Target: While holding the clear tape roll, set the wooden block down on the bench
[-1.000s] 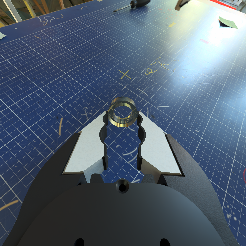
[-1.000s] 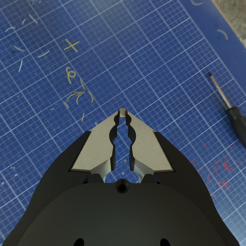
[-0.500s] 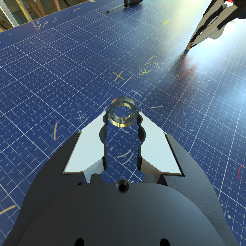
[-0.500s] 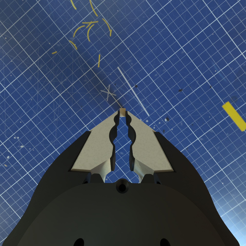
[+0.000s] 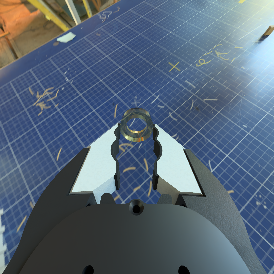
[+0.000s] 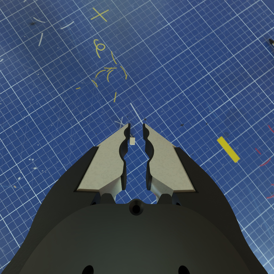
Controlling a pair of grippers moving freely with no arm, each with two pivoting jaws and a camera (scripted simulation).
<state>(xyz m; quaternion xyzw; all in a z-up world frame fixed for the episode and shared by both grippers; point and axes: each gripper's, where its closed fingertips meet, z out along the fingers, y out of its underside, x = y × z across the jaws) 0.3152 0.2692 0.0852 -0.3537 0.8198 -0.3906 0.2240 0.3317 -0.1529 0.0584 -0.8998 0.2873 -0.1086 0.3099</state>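
My left gripper [image 5: 136, 126] is shut on the clear tape roll [image 5: 136, 137] and holds it above the blue cutting mat [image 5: 89, 74]. The roll's hole faces the camera. My right gripper [image 6: 136, 124] is open and empty. The small wooden block [image 6: 132, 140] lies on the mat below it, seen in the gap close to the left finger and apart from both fingers. In the left wrist view the block [image 5: 269, 31] stands on the mat far off at the upper right, with no gripper on it.
A yellow tape strip [image 6: 228, 149] lies on the mat to the right of the right gripper. A screwdriver tip [image 6: 271, 44] shows at the far right edge. A white paper scrap [image 5: 66, 37] lies near the bench's far left edge [image 5: 37, 50].
My right gripper has opened and let go of the wooden block, which now rests on the mat. The right gripper has drawn back and left the left wrist view. The left still holds the roll.
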